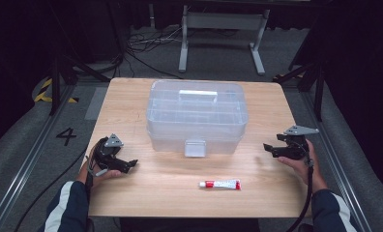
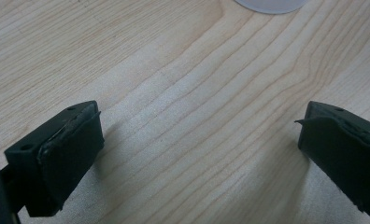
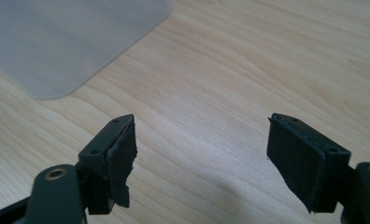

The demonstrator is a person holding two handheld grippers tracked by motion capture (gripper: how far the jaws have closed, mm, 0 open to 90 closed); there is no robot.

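Wooden table (image 1: 146,188) has the clear box (image 1: 197,116) centered and tube (image 1: 220,184) up front, so I've got left gripper (image 1: 124,164) and right gripper (image 1: 272,148) parked wide-open either side, probably ready to start.

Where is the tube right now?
In the high view the tube lies flat on the table near its front edge, just in front of the clear box, closer to the right claw.
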